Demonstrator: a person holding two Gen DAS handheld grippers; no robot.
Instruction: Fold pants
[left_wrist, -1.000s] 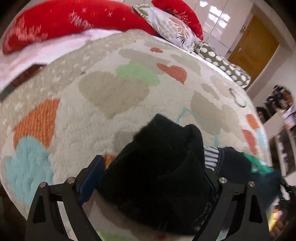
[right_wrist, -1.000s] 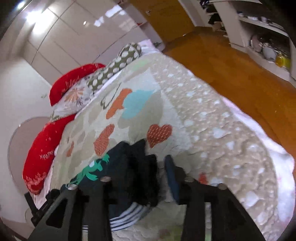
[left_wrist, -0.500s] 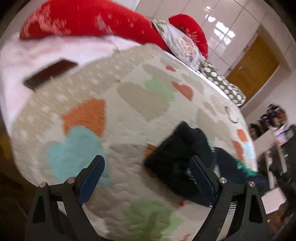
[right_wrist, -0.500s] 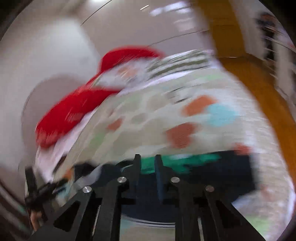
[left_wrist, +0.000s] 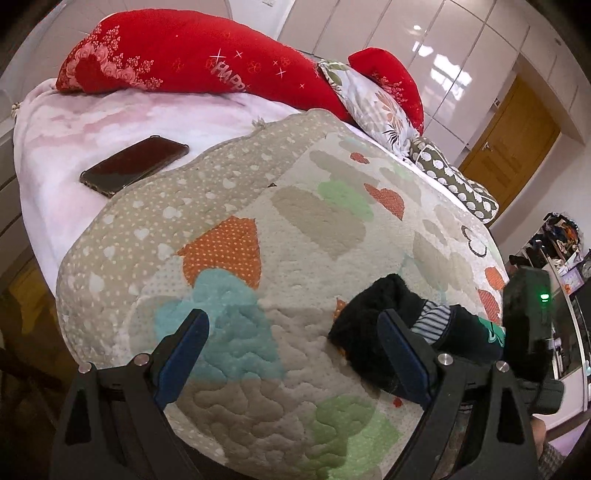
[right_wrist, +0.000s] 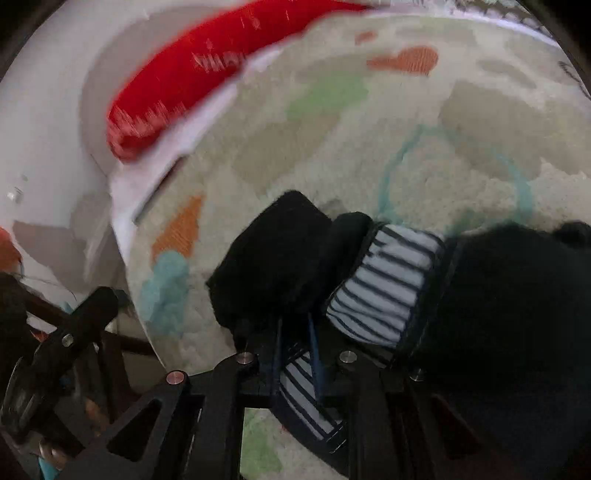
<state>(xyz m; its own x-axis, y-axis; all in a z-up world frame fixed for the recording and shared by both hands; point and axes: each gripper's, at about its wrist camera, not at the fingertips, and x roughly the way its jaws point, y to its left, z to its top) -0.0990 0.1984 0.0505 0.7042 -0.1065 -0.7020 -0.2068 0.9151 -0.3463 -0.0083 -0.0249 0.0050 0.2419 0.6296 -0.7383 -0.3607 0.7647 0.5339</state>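
The black fleece pants (left_wrist: 373, 325) with a white-and-navy striped lining (left_wrist: 430, 321) lie bunched on the heart-patterned quilt (left_wrist: 295, 229), at the lower right of the left wrist view. My left gripper (left_wrist: 291, 350) is open and empty, drawn back from the pants, its right finger just in front of them. My right gripper (right_wrist: 295, 332) is shut on the pants (right_wrist: 273, 258), pinching the striped lining (right_wrist: 384, 284) at its edge. The right gripper's body shows in the left wrist view (left_wrist: 528, 325).
A dark phone (left_wrist: 135, 164) lies on the pink blanket (left_wrist: 74, 136) at the left. Red pillows (left_wrist: 192, 59), a floral pillow (left_wrist: 373, 99) and a green spotted pillow (left_wrist: 454, 181) line the far side. A wooden door (left_wrist: 509, 133) and shelves (left_wrist: 554, 251) stand at the right.
My left gripper let go of the pants and pulled back from them. My right gripper closed, swung left and now pinches the pants at the striped lining.
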